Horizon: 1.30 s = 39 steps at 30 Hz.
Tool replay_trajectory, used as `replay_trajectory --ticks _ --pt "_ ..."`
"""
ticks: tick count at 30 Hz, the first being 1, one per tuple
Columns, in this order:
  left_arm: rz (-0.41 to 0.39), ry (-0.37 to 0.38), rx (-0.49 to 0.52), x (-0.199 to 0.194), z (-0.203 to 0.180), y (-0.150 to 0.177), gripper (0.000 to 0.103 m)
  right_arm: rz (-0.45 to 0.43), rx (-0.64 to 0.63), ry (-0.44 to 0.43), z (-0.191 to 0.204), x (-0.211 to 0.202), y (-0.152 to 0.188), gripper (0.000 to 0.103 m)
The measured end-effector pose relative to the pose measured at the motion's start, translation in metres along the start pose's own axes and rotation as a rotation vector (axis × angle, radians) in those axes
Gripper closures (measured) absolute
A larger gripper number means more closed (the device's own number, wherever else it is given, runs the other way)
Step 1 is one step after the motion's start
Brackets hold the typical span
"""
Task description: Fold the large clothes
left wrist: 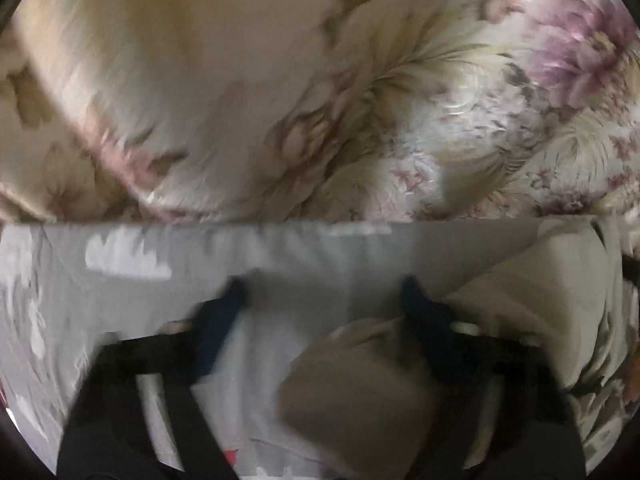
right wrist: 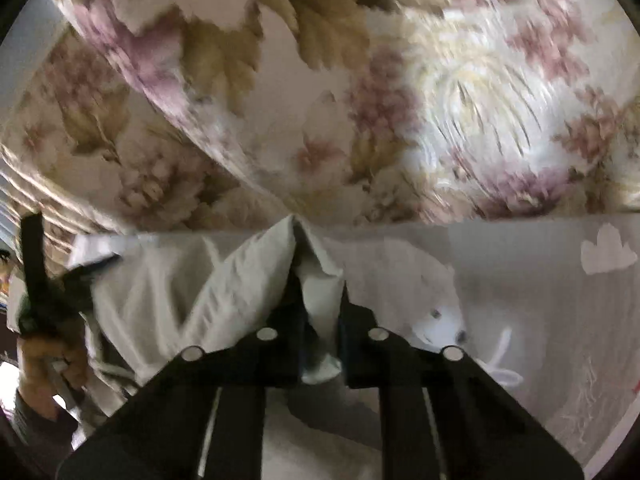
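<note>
Floral quilt (right wrist: 280, 92) beyond; right gripper (right wrist: 318, 300) seemingly pinches pale garment (right wrist: 224, 292).

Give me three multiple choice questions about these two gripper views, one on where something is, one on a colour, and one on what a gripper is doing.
1. Where does the floral quilt lie relative to the grey sheet?
A. Beyond its far edge
B. Underneath the gripper
C. Folded inside it

2. What colour are the large flowers on the quilt?
A. Bright blue
B. Pinkish purple
C. Orange

3. What is the right gripper doing?
A. Hanging open over bare sheet
B. Pinching a fold of pale cloth
C. Holding a hanger

Answers:
1. A, the flower print fills the upper half of both views, past the sheet's straight edge.
2. B, the blooms show pinkish purple among olive leaves.
3. B, a ridge of the cloth runs up between its nearly closed fingers, while the left gripper stands open.
</note>
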<state>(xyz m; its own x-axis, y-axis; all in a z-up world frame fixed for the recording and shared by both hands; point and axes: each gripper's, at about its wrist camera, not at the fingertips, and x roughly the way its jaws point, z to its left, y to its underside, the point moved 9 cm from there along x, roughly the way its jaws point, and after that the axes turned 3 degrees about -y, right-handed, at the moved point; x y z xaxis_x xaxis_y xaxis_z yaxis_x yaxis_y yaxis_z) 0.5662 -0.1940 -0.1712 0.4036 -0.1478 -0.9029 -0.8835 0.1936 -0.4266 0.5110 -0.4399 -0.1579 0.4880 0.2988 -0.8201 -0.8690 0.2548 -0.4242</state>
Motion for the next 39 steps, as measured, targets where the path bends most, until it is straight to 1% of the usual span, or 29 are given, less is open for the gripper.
replay_trajectory --ticks 1,2,5,6,7,8,9,11,13,14,15,16,17,18,21,23,24,26,27,28,29,30,31,32,33,34,36,38,39 --pt "0.015 0.046 -0.005 -0.001 -0.005 -0.001 0.103 -0.035 0.015 -0.037 0.007 -0.008 -0.004 0.092" --pt "0.016 0.086 -0.017 -0.007 -0.009 -0.003 0.103 -0.065 0.018 -0.068 0.015 -0.016 -0.008 0.093" --pt "-0.086 0.134 0.022 -0.048 -0.023 -0.009 0.103 -0.165 -0.003 -0.164 0.042 -0.054 -0.011 0.093" --pt "-0.106 0.163 0.020 -0.064 -0.029 -0.006 0.103 -0.187 -0.024 -0.185 0.050 -0.065 -0.010 0.093" --pt "-0.143 0.189 0.037 -0.089 -0.039 0.000 0.103 -0.230 -0.070 -0.229 0.067 -0.087 -0.003 0.093" --pt "-0.170 0.202 0.062 -0.107 -0.046 0.009 0.103 -0.250 -0.100 -0.248 0.076 -0.098 0.003 0.093" --pt "-0.194 0.220 0.076 -0.125 -0.053 0.019 0.103 -0.273 -0.139 -0.272 0.086 -0.113 0.013 0.093" --pt "-0.237 0.247 0.101 -0.163 -0.064 0.049 0.103 -0.334 -0.250 -0.353 0.109 -0.152 0.049 0.093" --pt "-0.286 0.244 0.120 -0.195 -0.065 0.085 0.103 -0.339 -0.295 -0.423 0.119 -0.171 0.084 0.093" --pt "-0.295 0.246 0.115 -0.205 -0.061 0.102 0.103 -0.335 -0.351 -0.458 0.126 -0.183 0.113 0.093" --pt "-0.298 0.249 0.100 -0.216 -0.053 0.124 0.103 -0.330 -0.392 -0.467 0.129 -0.188 0.133 0.093" --pt "-0.296 0.253 0.090 -0.219 -0.048 0.140 0.103 -0.304 -0.438 -0.480 0.132 -0.190 0.163 0.093" --pt "-0.294 0.257 0.075 -0.223 -0.041 0.155 0.103 -0.281 -0.460 -0.482 0.132 -0.188 0.181 0.093" --pt "-0.293 0.246 0.048 -0.227 -0.030 0.175 0.103 -0.240 -0.503 -0.461 0.130 -0.182 0.211 0.093" --pt "-0.281 0.219 0.003 -0.232 -0.008 0.211 0.103 -0.149 -0.556 -0.405 0.119 -0.161 0.268 0.092" --pt "-0.265 0.214 -0.017 -0.230 -0.001 0.232 0.103 -0.120 -0.582 -0.334 0.110 -0.150 0.293 0.090" --pt "-0.259 0.203 -0.031 -0.230 0.002 0.241 0.103 -0.129 -0.576 -0.298 0.104 -0.151 0.301 0.089" --pt "-0.259 0.183 -0.032 -0.227 0.001 0.248 0.098 -0.169 -0.529 -0.285 0.093 -0.162 0.300 0.087" --pt "-0.275 0.153 -0.030 -0.229 0.001 0.249 0.091 -0.200 -0.473 -0.281 0.086 -0.174 0.297 0.085" --pt "-0.287 0.135 -0.028 -0.231 0.000 0.247 0.079 -0.216 -0.448 -0.280 0.083 -0.181 0.295 0.081" --pt "-0.300 0.127 -0.026 -0.233 -0.003 0.244 0.072 -0.231 -0.426 -0.259 0.078 -0.189 0.292 0.074" --pt "-0.315 0.114 -0.027 -0.237 -0.004 0.238 0.057 -0.235 -0.428 -0.236 0.077 -0.196 0.291 0.063" --pt "-0.342 0.094 -0.032 -0.243 -0.004 0.228 0.045 -0.227 -0.455 -0.235 0.080 -0.205 0.295 0.029" --pt "-0.364 0.089 -0.035 -0.249 -0.004 0.219 0.040 -0.207 -0.487 -0.270 0.085 -0.210 0.300 0.014" --pt "-0.383 0.084 -0.037 -0.254 -0.004 0.209 0.032 -0.175 -0.541 -0.313 0.093 -0.216 0.311 0.014" --pt "-0.392 0.076 -0.036 -0.256 -0.005 0.199 0.025 -0.148 -0.640 -0.305 0.101 -0.221 0.324 0.014" --pt "-0.407 0.059 -0.027 -0.257 -0.006 0.181 0.025 -0.185 -0.741 -0.203 0.101 -0.228 0.331 0.014" --pt "-0.419 0.027 -0.002 -0.255 -0.009 0.166 0.024 -0.222 -0.676 -0.180 0.094 -0.233 0.316 0.014" --pt "-0.420 0.017 0.007 -0.252 -0.010 0.161 0.024 -0.239 -0.617 -0.177 0.091 -0.233 0.299 0.014"
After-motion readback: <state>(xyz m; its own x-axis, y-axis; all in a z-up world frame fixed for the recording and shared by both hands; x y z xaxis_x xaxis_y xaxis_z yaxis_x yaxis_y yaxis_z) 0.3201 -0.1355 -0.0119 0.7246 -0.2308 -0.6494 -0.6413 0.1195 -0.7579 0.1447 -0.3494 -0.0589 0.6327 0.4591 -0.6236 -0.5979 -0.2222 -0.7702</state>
